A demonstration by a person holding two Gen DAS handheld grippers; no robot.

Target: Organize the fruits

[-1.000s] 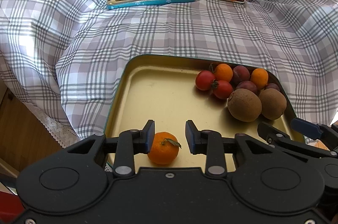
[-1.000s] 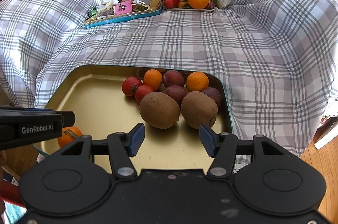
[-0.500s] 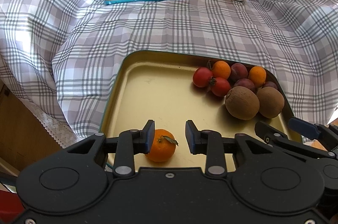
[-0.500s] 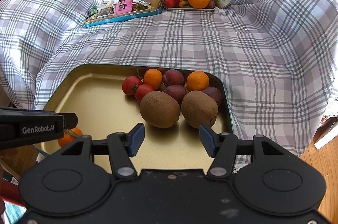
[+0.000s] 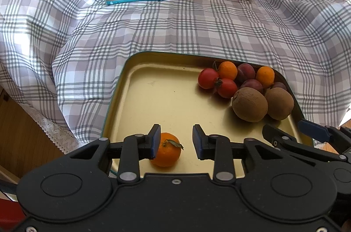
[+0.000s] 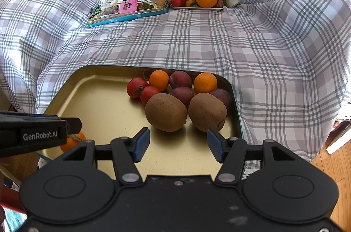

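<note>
Item: our left claw (image 5: 175, 140) drew back, tangerine (image 5: 166, 152) now nearer its left finger, both claws open and empty; closing off-centre risked rolling it off the tray (image 5: 153, 100).

Your left gripper (image 5: 176, 140) is spread wide over the near edge of the gold tray (image 5: 153, 100). The leafed mandarin (image 5: 166, 152) lies on the tray against the left pad. Two kiwis (image 5: 250, 104) sit far right.

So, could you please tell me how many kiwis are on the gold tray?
2: the left kiwi and the right kiwi sit side by side near the gold tray's right edge, before the smaller fruits.
</note>
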